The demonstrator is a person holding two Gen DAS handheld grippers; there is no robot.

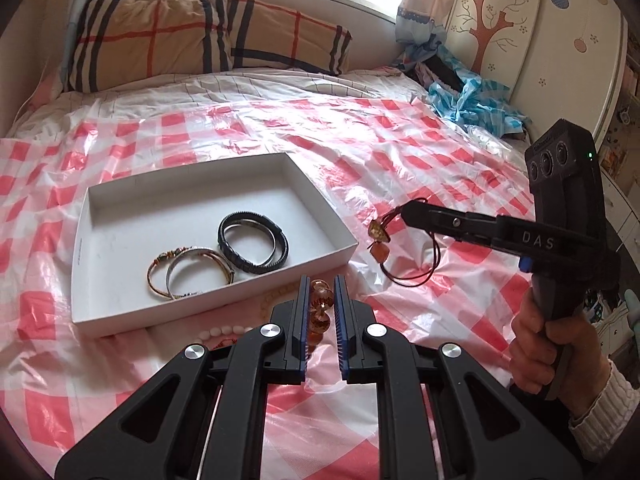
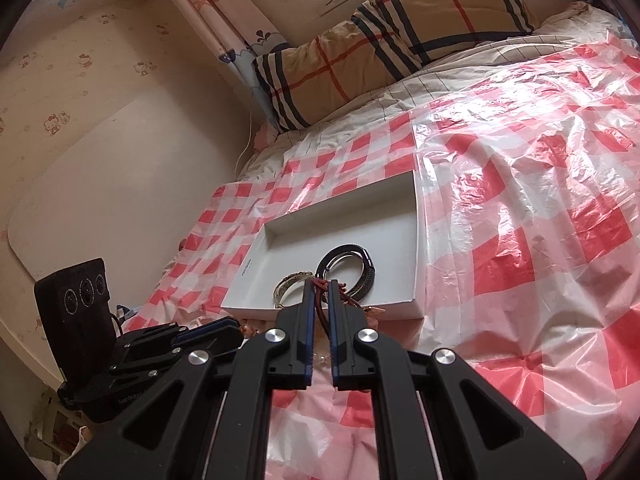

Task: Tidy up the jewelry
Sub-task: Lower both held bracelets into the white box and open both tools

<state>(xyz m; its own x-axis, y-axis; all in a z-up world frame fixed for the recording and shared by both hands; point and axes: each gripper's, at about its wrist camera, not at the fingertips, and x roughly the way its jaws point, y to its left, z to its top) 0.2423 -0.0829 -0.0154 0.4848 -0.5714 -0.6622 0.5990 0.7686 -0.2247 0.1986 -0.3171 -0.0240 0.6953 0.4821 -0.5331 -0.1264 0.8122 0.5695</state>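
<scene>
Lying on a bed covered by a red-and-white checked plastic sheet, a shallow white box sits toward the sheet's left side, open side up. Inside the box, against its near wall, two overlapping bangles lie at the left, one gold-toned and one silver-toned. Just right of them, near the box's near right corner, lies a black braided bracelet with a silver ring inside its loop; the bracelet touches or nearly touches the bangles.

In the left wrist view, the left gripper is below the box's near wall, its jaws closed on an amber bead bracelet, whose round translucent beads show between the blue finger pads. A string of small white beads lies on the sheet just left of this gripper, beside the box's near wall.

Farther right, the right gripper is held above the sheet, off the box's right wall, by a hand in a white knitted sleeve. Its jaws are clamped on a dark cord bracelet that dangles freely, carrying an amber pendant and an orange stone. In the right wrist view, the same gripper points at the box's near wall, with the red-brown cord pinched between its fingertips.

A plaid pillow rests at the bed's far edge under the window, and crumpled blue plastic lies at the far right corner.
</scene>
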